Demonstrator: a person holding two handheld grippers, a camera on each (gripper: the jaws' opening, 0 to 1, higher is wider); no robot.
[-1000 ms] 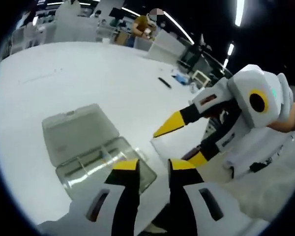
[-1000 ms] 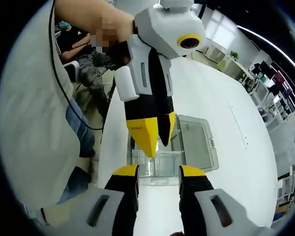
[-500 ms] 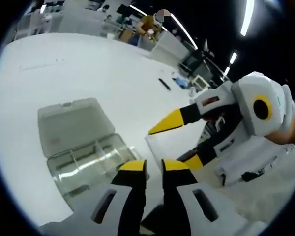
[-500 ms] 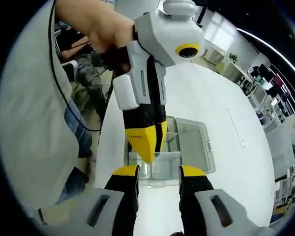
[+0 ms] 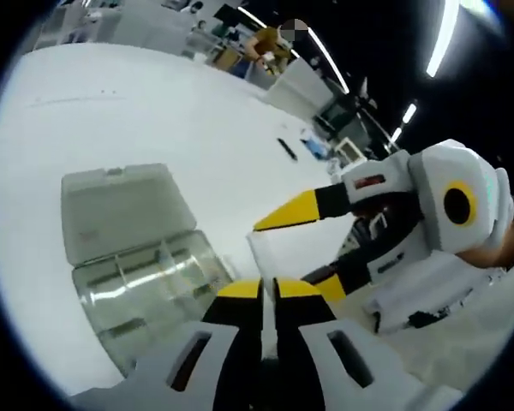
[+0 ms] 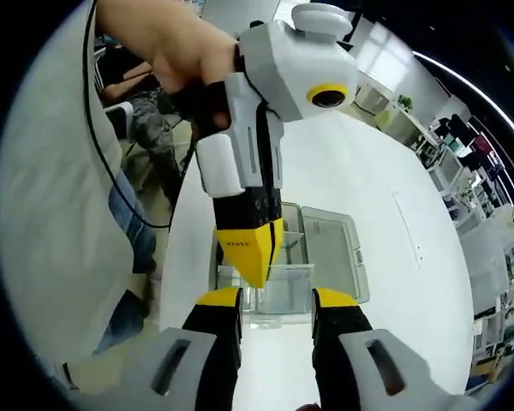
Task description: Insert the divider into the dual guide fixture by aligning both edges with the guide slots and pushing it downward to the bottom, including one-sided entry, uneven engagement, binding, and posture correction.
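The divider (image 5: 260,255), a thin pale sheet, is held in the air by both grippers. In the left gripper view my left gripper (image 5: 267,293) is shut on its near edge, jaws almost touching. My right gripper (image 5: 283,253) comes in from the right with its jaws spread across the sheet. In the right gripper view the divider (image 6: 278,291) spans the gap between my right gripper's (image 6: 278,301) jaws, and the left gripper (image 6: 252,259) pinches its top edge from above. The clear guide fixture box (image 5: 146,282) lies on the white table, lid (image 5: 116,210) folded open, also visible behind the divider (image 6: 295,235).
The white table (image 5: 154,111) stretches wide around the box. A small dark object (image 5: 287,145) and some clutter lie near its far edge. A person's torso (image 6: 60,214) and hand (image 6: 167,34) stand at the table's near edge. Desks and a person (image 5: 270,43) are in the background.
My left gripper's jaws have closed from apart to nearly touching on the divider's edge. The left gripper has come lower in the right gripper view. The right gripper's hold is unchanged.
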